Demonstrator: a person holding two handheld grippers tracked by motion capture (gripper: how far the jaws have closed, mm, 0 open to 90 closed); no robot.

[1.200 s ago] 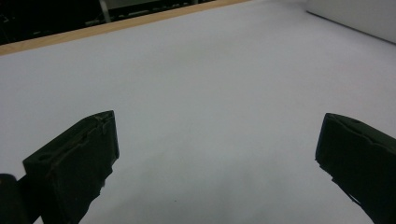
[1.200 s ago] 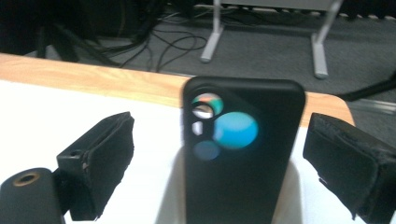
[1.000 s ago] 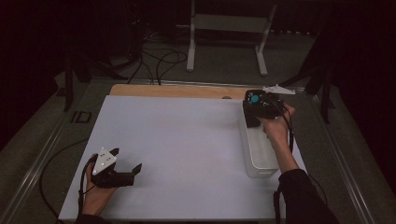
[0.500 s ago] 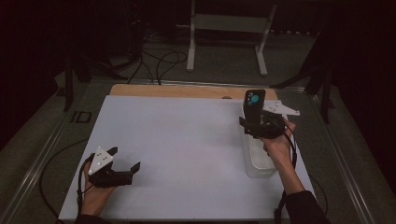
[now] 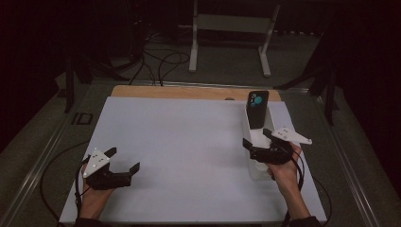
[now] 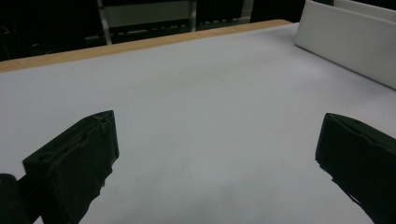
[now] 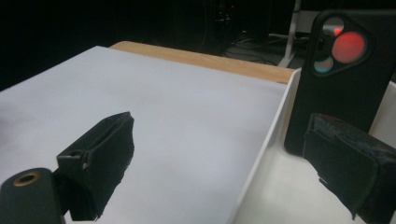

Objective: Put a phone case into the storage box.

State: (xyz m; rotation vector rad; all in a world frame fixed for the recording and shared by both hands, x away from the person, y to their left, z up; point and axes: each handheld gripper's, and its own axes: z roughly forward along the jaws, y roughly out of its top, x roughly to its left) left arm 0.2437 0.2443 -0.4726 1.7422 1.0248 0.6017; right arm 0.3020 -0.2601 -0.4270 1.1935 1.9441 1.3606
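Dark room, cables and a metal stand (image 5: 231, 28) behind; white worktop (image 5: 189, 142) with a wooden strip along its far edge.

Left hand-held gripper (image 5: 124, 166) rests at the near-left corner, jaws spread wide, nothing between them. In the left gripper view it looks across bare worktop, with the tray wall (image 6: 345, 42) far off at upper right.

Right side: a white tray (image 5: 259, 171) runs front to back along the right edge. A phone (image 5: 257, 109) in a black case stands upright at the tray's far end, camera cluster facing the person, long axis vertical, leaning slightly against the tray wall, as far as can be judged.

Right hand-held gripper (image 5: 257, 142) sits over the tray's near half, jaws apart and empty. In the right gripper view one jaw is outside the tray over the worktop, the other inside it, just short of the phone (image 7: 345, 79).

Key relation: phone lies straight ahead of the right hand-held gripper, near but apart; the left one is well away. Likely the right hand's job: push forward along the tray and close across the phone's narrow width.
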